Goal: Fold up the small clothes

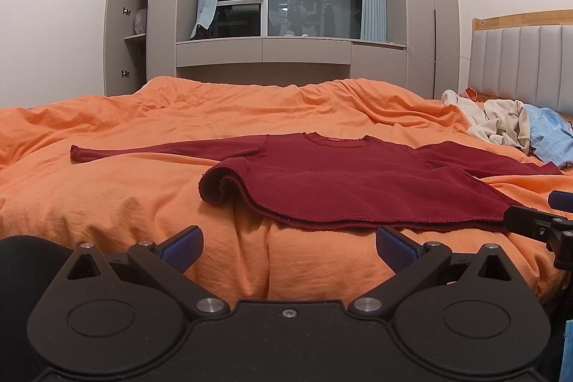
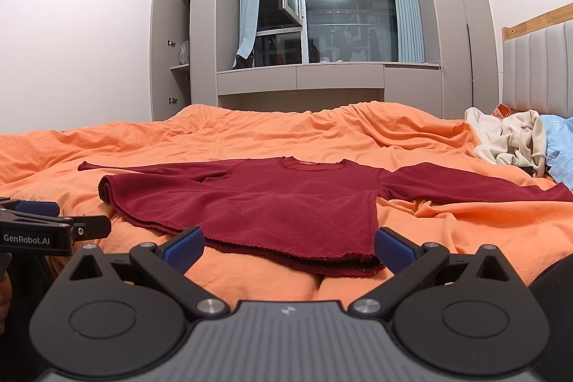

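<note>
A home bedroom: a bed with an orange duvet [image 1: 143, 145], a padded headboard [image 1: 523, 59], grey built-in wardrobes [image 2: 172, 52], and curtains [image 2: 249, 6] at what seems a night-dark window [image 2: 343, 9].

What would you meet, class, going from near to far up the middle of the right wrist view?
Right hand-held gripper → red shirt → orange bedcover → grey window ledge cabinet → window.

A bed [image 1: 107, 188] with a rumpled orange cover carries a dark red long-sleeved top [image 1: 343, 181], laid flat with sleeves spread. Cream clothes [image 1: 497, 120] and a light blue garment [image 1: 549, 138] are heaped near the headboard.
</note>
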